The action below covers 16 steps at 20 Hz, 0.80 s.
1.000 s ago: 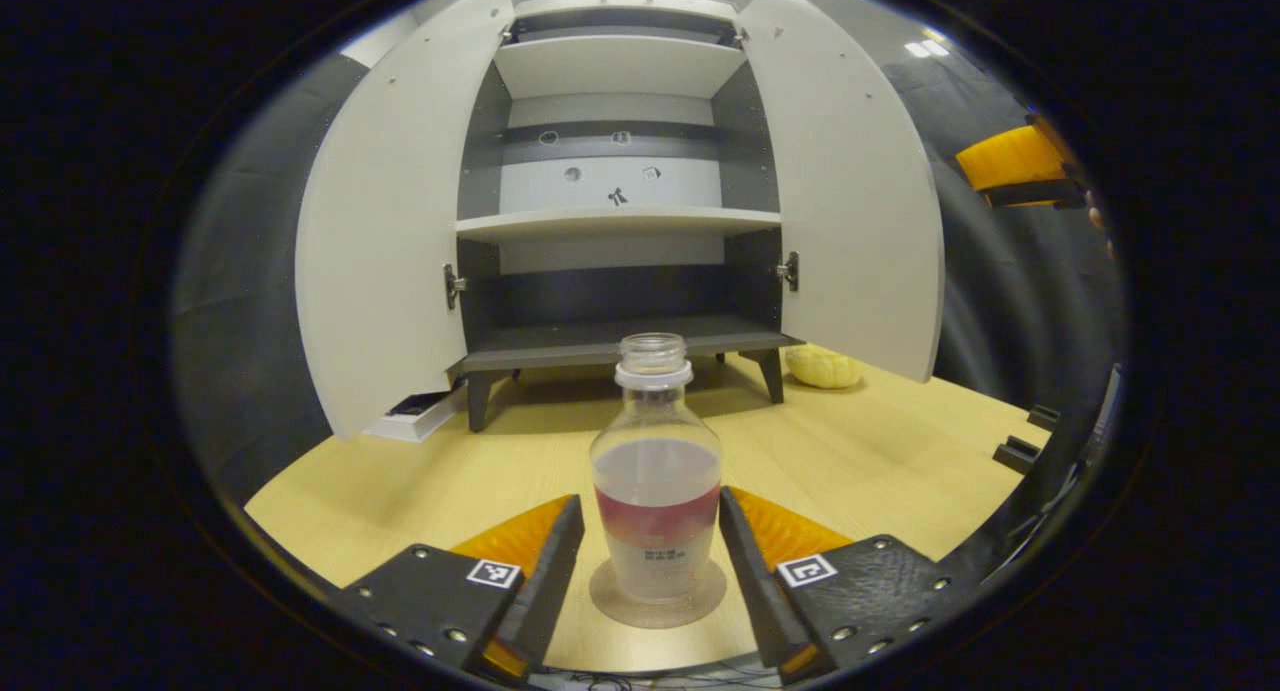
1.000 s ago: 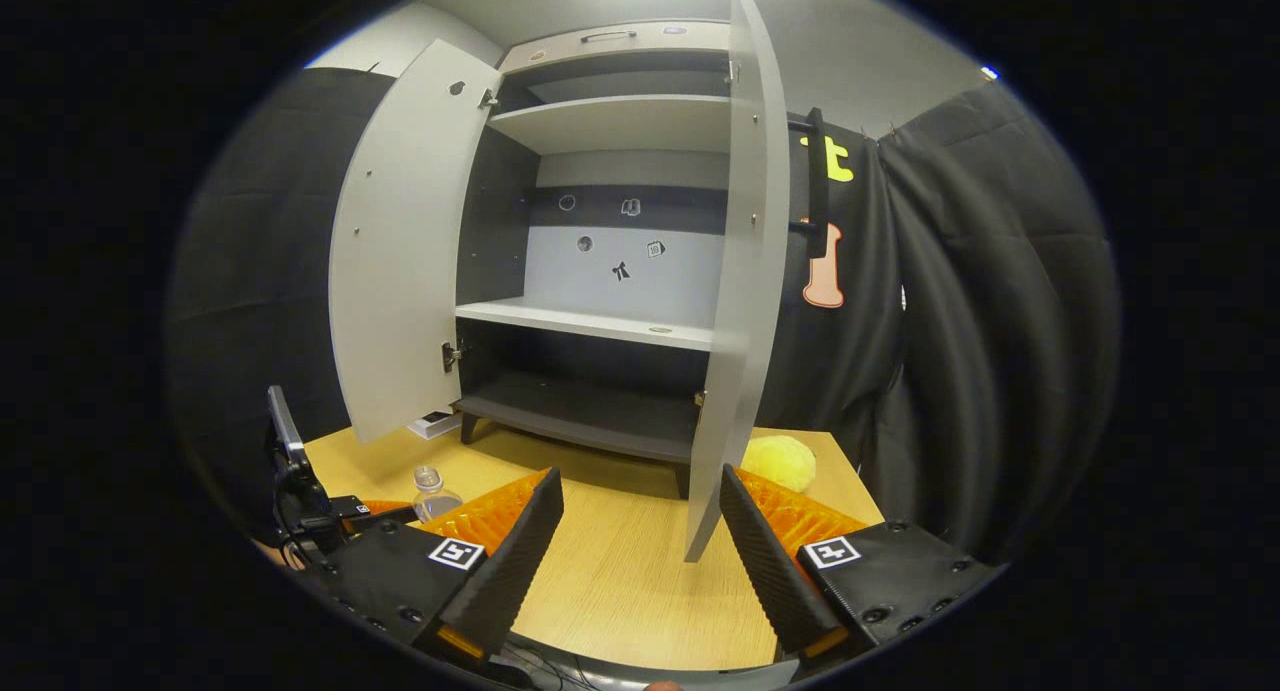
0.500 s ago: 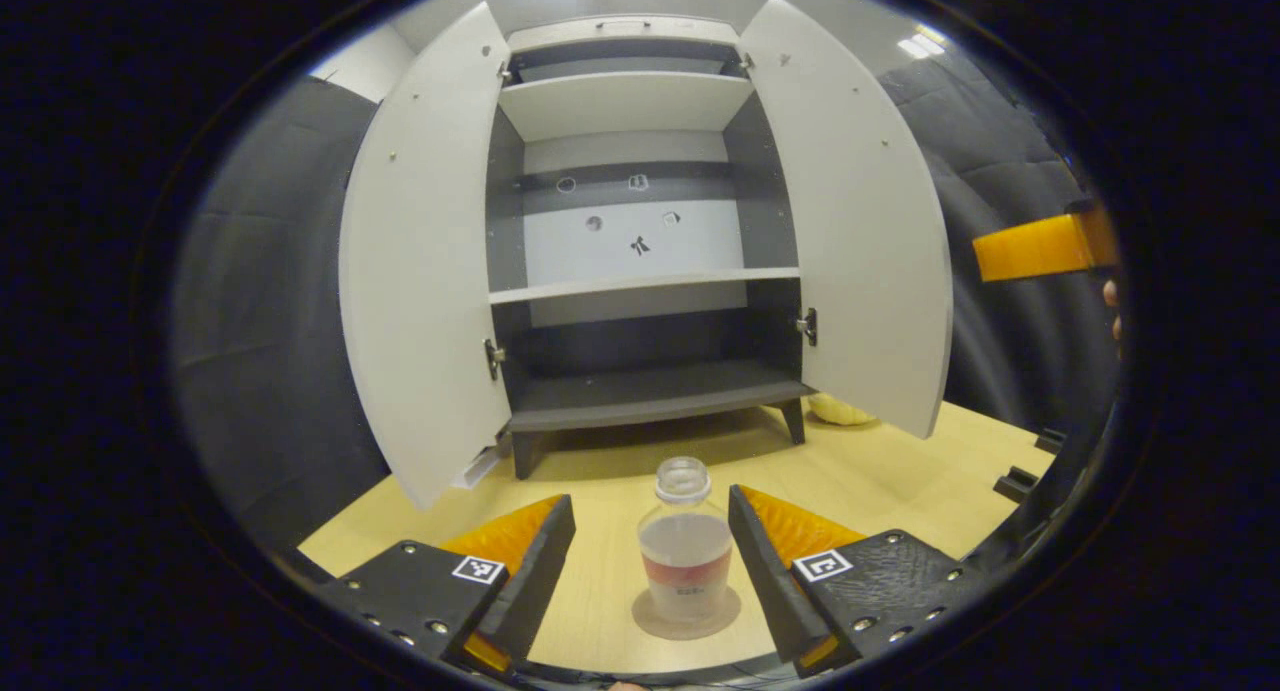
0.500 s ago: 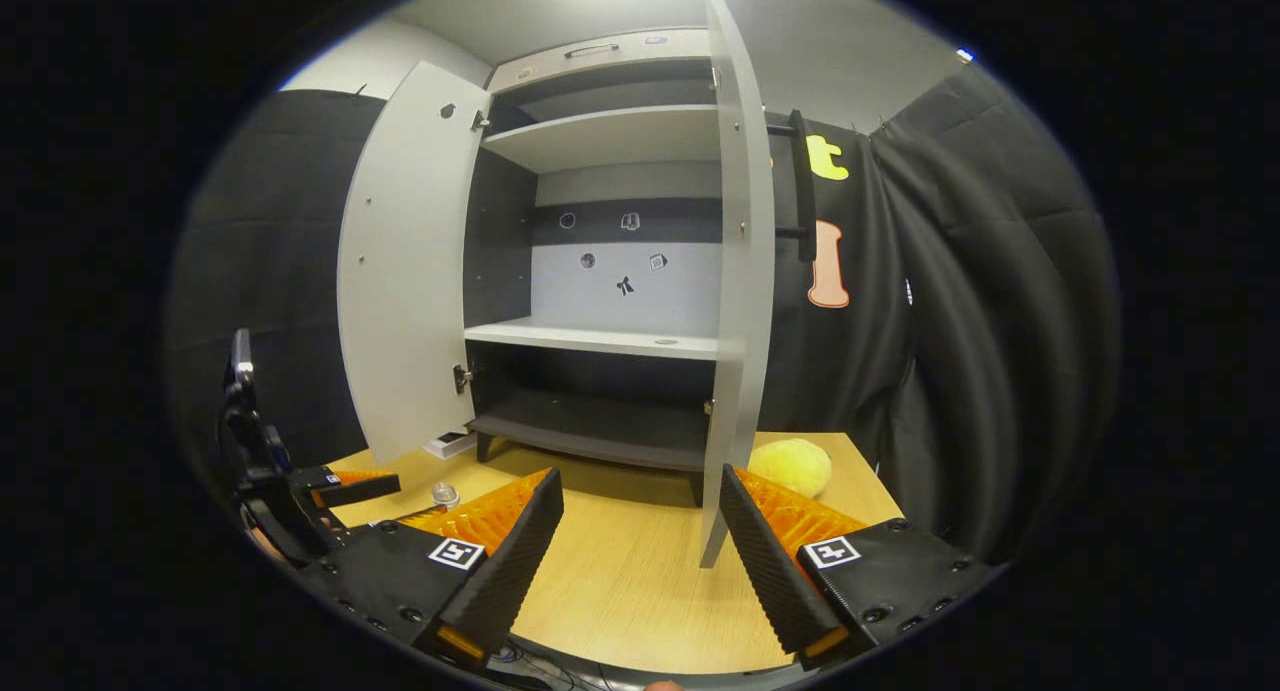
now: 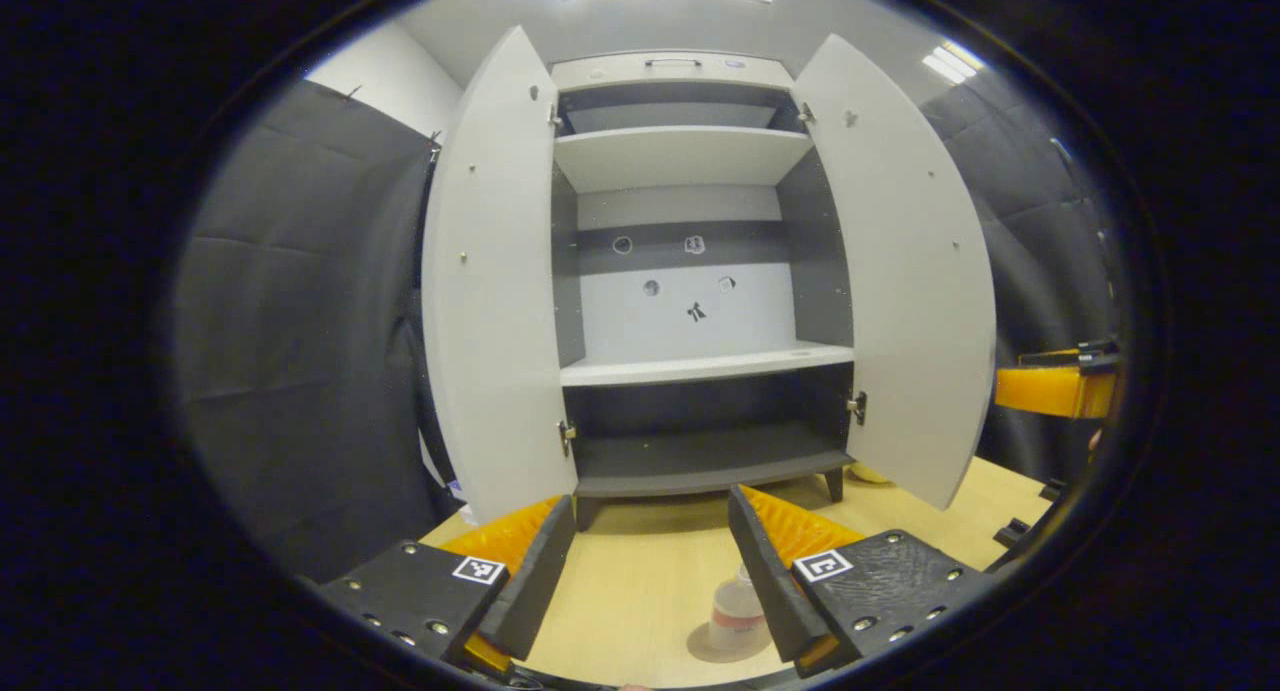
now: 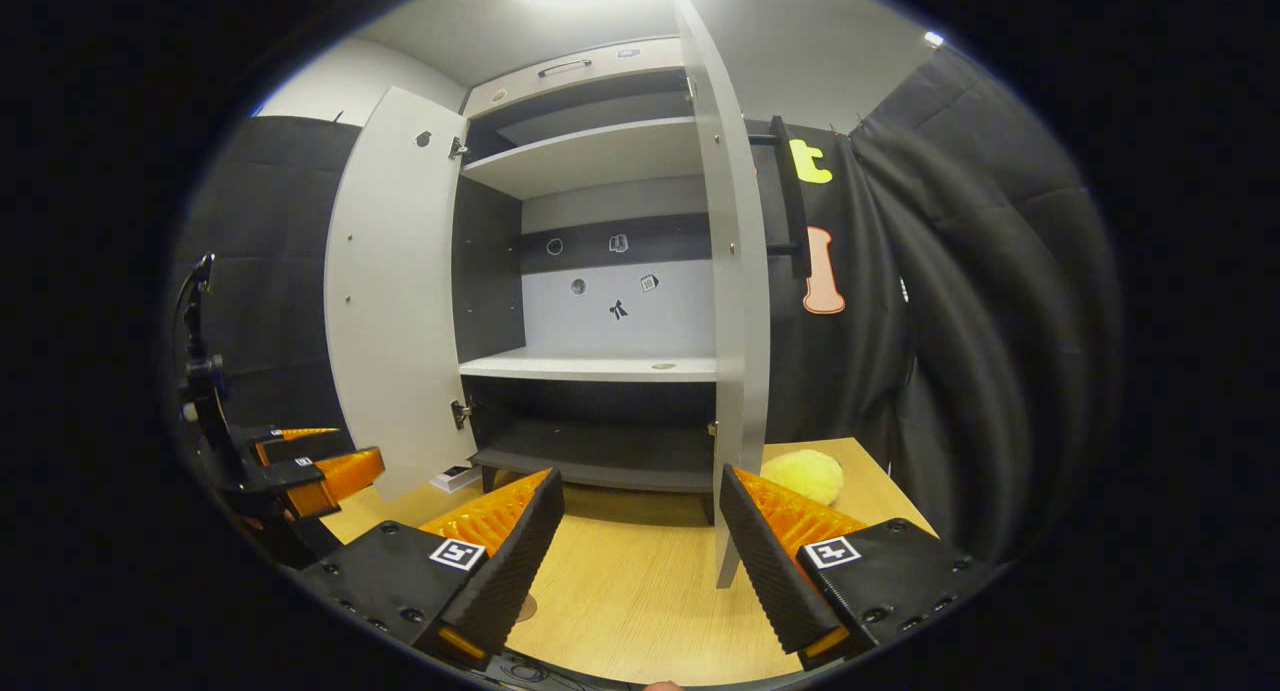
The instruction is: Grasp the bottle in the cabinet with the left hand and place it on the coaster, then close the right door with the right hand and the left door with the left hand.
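On the wooden table point(image 5: 640, 591), low in the left gripper view, the bottle point(image 5: 738, 611) stands upright on the round coaster point(image 5: 712, 647), long axis vertical, neck up; right finger hides part of it. Left gripper point(image 5: 650, 561) wide open, fingers apart, holding nothing, raised above the bottle and not touching it. Cabinet point(image 5: 690, 301) straight ahead, both doors open: left door point(image 5: 495, 291) swung out, right door point(image 5: 915, 281) swung out, shelves bare. Orange finger of the other gripper pokes in at the far right edge, beyond the right door.

Right gripper view: right gripper point(image 6: 640, 551) also spread wide, nothing between the fingers. Right door point(image 6: 735, 311) seen nearly edge-on, its lower corner just above the right finger; contact cannot be told. Yellow plush toy point(image 6: 805, 474) on the table behind that door. Left gripper point(image 6: 310, 466) at far left, near the left door point(image 6: 390, 301). Coaster edge peeks beside the left finger.
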Each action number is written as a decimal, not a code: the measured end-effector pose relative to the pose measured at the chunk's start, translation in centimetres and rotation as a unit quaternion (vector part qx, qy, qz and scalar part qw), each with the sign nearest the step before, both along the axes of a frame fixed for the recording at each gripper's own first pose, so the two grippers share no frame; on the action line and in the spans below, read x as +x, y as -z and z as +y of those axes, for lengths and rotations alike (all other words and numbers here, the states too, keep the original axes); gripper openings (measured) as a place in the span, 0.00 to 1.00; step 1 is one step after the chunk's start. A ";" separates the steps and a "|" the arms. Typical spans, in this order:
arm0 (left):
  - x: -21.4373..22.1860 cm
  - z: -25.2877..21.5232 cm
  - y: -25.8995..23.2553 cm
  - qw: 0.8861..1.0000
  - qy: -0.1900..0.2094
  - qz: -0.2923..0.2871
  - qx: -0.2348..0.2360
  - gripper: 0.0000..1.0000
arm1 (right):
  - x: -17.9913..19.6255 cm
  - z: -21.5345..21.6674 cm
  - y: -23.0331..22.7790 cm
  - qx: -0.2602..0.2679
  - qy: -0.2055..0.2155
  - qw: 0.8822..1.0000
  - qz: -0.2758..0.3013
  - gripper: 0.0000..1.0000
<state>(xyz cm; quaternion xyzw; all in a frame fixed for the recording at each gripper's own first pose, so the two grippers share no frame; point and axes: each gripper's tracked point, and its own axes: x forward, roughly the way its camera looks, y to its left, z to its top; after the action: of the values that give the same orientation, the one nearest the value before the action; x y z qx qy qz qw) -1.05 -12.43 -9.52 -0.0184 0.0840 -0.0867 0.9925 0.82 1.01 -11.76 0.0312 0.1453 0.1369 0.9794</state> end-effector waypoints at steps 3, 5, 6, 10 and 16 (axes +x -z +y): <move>1.2 3.3 -2.6 1.000 -0.026 -0.012 -0.005 0.89 | 0.5 0.5 -0.6 0.004 0.008 1.000 -0.008 1.00; 1.8 5.2 -3.6 0.999 -0.035 -0.018 -0.004 0.88 | 0.8 0.9 -1.0 0.009 0.016 1.000 -0.008 1.00; 2.3 6.1 -4.0 0.999 -0.038 -0.022 -0.004 0.88 | 0.8 1.1 -1.2 0.015 0.020 1.000 -0.005 1.00; 3.6 9.5 -4.1 0.998 -0.054 -0.024 -0.005 0.88 | 1.1 0.9 -2.2 0.017 0.045 0.999 0.000 0.99; 5.2 12.3 -3.3 0.998 -0.059 -0.019 -0.027 0.96 | 1.9 -2.7 -4.2 -0.014 0.122 0.992 0.004 0.99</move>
<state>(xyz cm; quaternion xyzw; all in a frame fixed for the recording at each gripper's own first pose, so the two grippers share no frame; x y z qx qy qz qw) 4.17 -0.15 -6.24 -0.0481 0.0620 -0.0307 0.9964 2.75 -1.64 -7.60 0.0358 0.1465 0.0143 0.9885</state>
